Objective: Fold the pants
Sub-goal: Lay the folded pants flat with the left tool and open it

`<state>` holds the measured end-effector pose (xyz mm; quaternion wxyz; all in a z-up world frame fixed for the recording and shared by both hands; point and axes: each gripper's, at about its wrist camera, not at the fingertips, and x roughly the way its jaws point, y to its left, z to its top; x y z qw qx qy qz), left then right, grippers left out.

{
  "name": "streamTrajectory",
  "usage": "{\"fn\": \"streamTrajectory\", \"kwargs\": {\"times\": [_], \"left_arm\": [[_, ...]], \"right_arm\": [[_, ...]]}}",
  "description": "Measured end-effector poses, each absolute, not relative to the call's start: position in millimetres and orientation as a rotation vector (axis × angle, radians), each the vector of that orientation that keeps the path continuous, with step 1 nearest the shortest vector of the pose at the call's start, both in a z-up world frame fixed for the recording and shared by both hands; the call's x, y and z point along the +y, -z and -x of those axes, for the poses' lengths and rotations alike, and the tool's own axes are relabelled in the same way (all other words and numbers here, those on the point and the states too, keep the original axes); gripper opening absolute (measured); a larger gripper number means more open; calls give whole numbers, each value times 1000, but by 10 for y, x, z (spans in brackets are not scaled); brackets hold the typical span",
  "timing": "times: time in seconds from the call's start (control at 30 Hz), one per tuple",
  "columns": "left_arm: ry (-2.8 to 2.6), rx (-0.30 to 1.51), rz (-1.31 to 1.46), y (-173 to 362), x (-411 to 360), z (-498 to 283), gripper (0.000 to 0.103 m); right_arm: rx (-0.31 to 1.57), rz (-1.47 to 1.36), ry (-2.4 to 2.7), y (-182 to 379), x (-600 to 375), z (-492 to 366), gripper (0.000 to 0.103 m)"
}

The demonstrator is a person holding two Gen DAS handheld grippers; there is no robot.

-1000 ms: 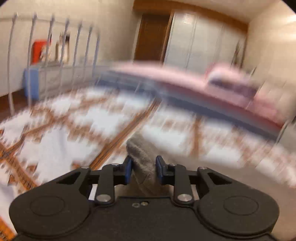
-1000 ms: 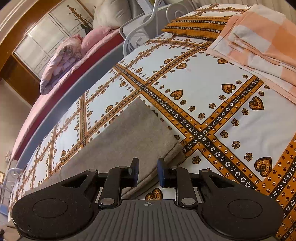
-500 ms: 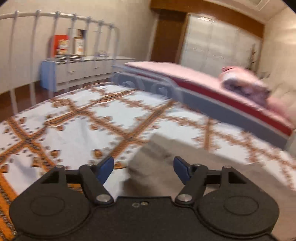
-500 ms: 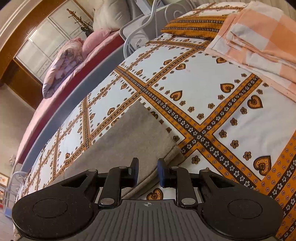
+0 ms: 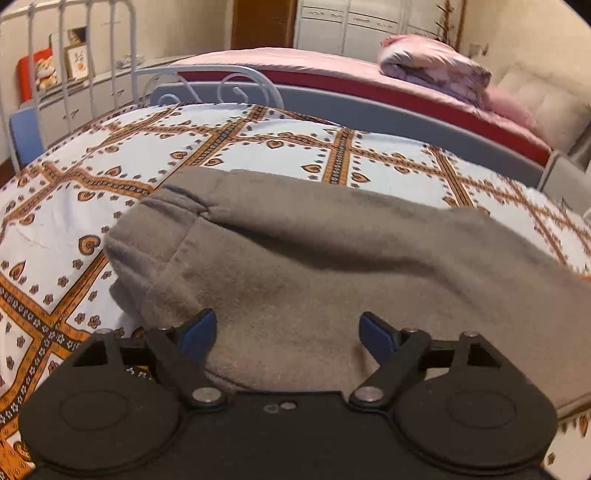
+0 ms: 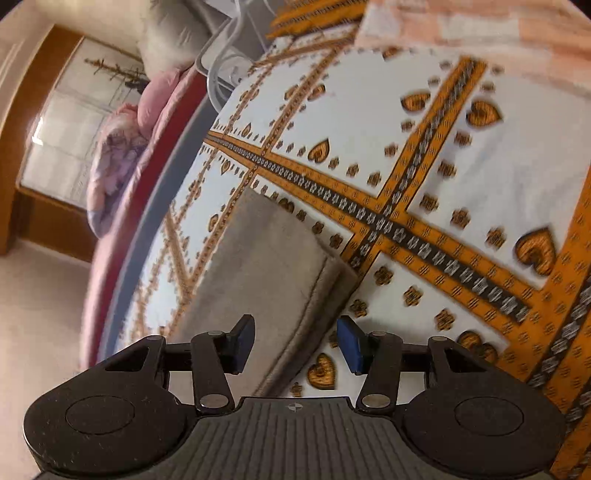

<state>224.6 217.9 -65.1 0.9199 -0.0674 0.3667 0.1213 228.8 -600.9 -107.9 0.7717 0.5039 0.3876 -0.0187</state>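
Ahead of my left claw (image 5: 286, 332) the pants (image 5: 314, 258) covered the near bed (image 5: 74, 206); open sheet lay left and beyond. A metal rail (image 5: 207, 79) closed the far edge. Folded checked cloth (image 6: 480, 26) blocked the far corner before my right claw (image 6: 295, 341).

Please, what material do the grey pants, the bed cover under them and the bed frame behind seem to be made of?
Pants: probably fleece or brushed cotton; the surface looks matte and fuzzy, with soft thick seams. Bed cover: likely thin woven cotton; it looks smooth and flat, with a printed heart pattern and fine creases. Bed frame: seems painted metal; thin pale tubes bent into scrolls.
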Motion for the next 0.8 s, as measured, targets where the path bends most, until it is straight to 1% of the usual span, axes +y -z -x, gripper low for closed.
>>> {"fn": "streamTrajectory", "kwargs": {"times": [0.1,0.13,0.17,0.23,0.33,0.37,0.43,0.47,0.53,0.57,0.6,0.67,0.73,0.8], "left_arm": [[-247,771,74,675,2069,-2262,81],[-242,772,69,662,2020,-2255,78],[-233,764,82,621,1977,-2238,73],[-190,715,116,504,1846,-2216,72],[-141,632,112,389,1388,-2204,76],[-133,612,115,411,1174,-2199,78],[-116,616,142,544,677,-2226,79],[-111,629,141,620,397,-2239,79],[-88,648,152,759,-162,-2224,79],[-49,663,146,821,-481,-2219,79],[-26,672,125,865,-737,-2212,80],[27,680,75,915,-1229,-2217,82],[83,697,58,930,-1537,-2271,83],[128,740,16,990,-1799,-2354,88]], "right_arm": [[868,-1095,37,1185,-6005,-2384,50],[868,-1082,34,1198,-6004,-2419,41],[874,-1041,35,1183,-5986,-2450,10],[858,-956,-2,1102,-5941,-2497,10],[776,-953,-43,966,-5936,-2435,11],[786,-942,-31,970,-5930,-2430,11],[891,-889,34,1107,-5902,-2485,11],[902,-877,36,1140,-5882,-2496,12],[865,-910,31,1055,-5888,-2455,22],[846,-938,30,1021,-5897,-2407,40],[836,-970,18,1000,-5905,-2357,53],[831,-976,-2,985,-5905,-2313,53],[835,-1009,-11,1005,-5933,-2289,53],[835,-1031,-1,1024,-5988,-2257,53]]}}
